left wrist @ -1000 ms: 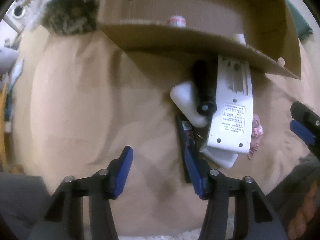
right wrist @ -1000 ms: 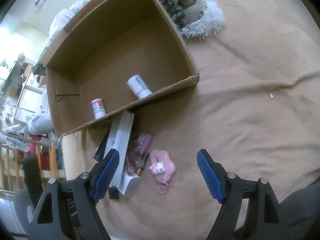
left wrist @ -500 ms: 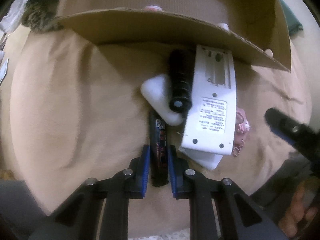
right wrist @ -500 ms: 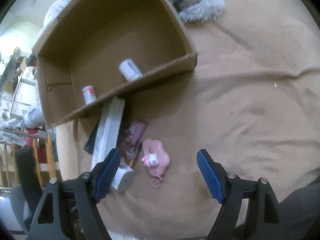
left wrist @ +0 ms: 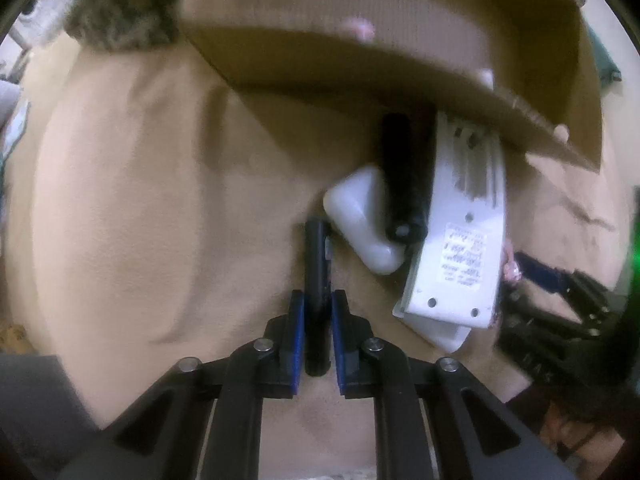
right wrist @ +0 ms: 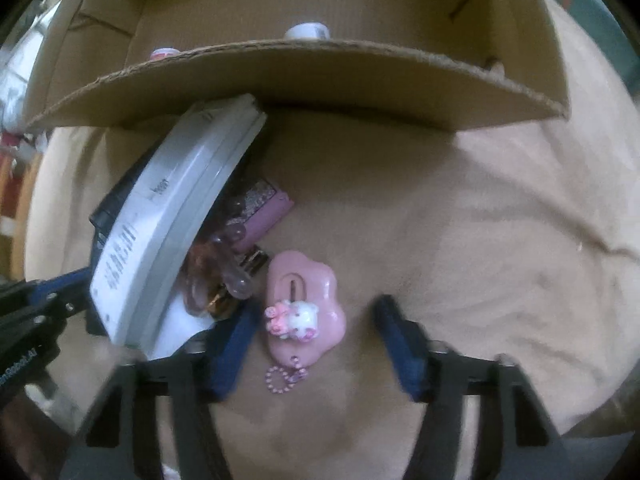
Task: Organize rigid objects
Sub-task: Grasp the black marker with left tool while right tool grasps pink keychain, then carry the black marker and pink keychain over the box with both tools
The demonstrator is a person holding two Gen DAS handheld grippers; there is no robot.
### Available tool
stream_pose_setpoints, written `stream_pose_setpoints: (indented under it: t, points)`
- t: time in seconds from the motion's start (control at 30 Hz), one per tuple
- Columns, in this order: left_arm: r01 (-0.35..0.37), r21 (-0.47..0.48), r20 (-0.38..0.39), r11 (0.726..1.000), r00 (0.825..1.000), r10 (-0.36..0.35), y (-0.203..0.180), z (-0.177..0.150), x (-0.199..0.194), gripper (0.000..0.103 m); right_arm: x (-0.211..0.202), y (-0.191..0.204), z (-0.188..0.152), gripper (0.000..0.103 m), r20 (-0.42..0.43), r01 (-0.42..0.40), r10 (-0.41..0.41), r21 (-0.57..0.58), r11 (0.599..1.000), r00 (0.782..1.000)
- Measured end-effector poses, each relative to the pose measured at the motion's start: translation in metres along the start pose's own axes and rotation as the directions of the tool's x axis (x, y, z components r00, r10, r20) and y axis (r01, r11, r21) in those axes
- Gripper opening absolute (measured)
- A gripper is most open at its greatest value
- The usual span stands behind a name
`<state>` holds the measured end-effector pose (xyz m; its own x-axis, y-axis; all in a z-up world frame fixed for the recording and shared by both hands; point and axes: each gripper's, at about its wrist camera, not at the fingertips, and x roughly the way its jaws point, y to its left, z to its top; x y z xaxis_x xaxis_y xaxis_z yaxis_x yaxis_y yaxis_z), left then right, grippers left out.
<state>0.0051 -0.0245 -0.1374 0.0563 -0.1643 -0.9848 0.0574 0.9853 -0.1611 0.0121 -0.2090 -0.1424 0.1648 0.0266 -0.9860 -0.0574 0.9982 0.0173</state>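
Note:
My left gripper [left wrist: 318, 304] points down at the tan blanket and is shut on a slim black bar [left wrist: 316, 252] that lies beside a pile. The pile holds a white rounded block [left wrist: 360, 220], a black cylinder [left wrist: 400, 184] and a flat white device [left wrist: 460, 240]. My right gripper [right wrist: 316, 308] hangs low over a pink cloud-shaped charm [right wrist: 304, 288] with a bead chain. Its jaws are closing. The charm lies between the blue pads, and a gap still shows on the right side. A cardboard box [right wrist: 320, 76] stands just behind the pile.
Two small bottles [right wrist: 308, 32] [right wrist: 162, 54] peek over the box's front wall. A purple case [right wrist: 256, 212] and a translucent clip [right wrist: 224, 272] lie under the white device [right wrist: 168, 224]. A fluffy cushion [left wrist: 120, 12] sits left of the box. Bare blanket spreads to the right.
The left jaws came together on the black bar. The right gripper rolled, sank toward the pink charm, and its jaws narrowed around it.

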Motion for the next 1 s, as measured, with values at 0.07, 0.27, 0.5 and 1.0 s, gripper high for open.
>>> stream_pose_setpoints:
  t: [0.07, 0.27, 0.5, 1.0]
  points:
    - [-0.032, 0.027, 0.011, 0.999, 0.999, 0.032, -0.006, 0.001, 0.004, 0.012, -0.003, -0.002, 0.0, 0.039, 0.01, -0.006, 0.006, 0.004, 1.0, 1.0]
    - [-0.05, 0.059, 0.027, 0.997, 0.998, 0.049, -0.018, -0.001, 0.001, 0.01, -0.013, -0.008, -0.005, 0.039, 0.026, -0.036, 0.035, 0.042, 0.998, 0.999]
    - [-0.09, 0.017, 0.123, 0.996, 0.989, 0.087, 0.002, -0.007, -0.034, 0.01, -0.041, -0.02, -0.018, 0.039, 0.113, -0.067, 0.056, 0.096, 0.993, 0.992]
    - [-0.105, -0.036, 0.377, 0.994, 0.92, 0.11, 0.0, -0.018, -0.158, 0.01, -0.157, -0.026, -0.027, 0.039, 0.402, -0.2, 0.161, 0.058, 0.978, 0.902]
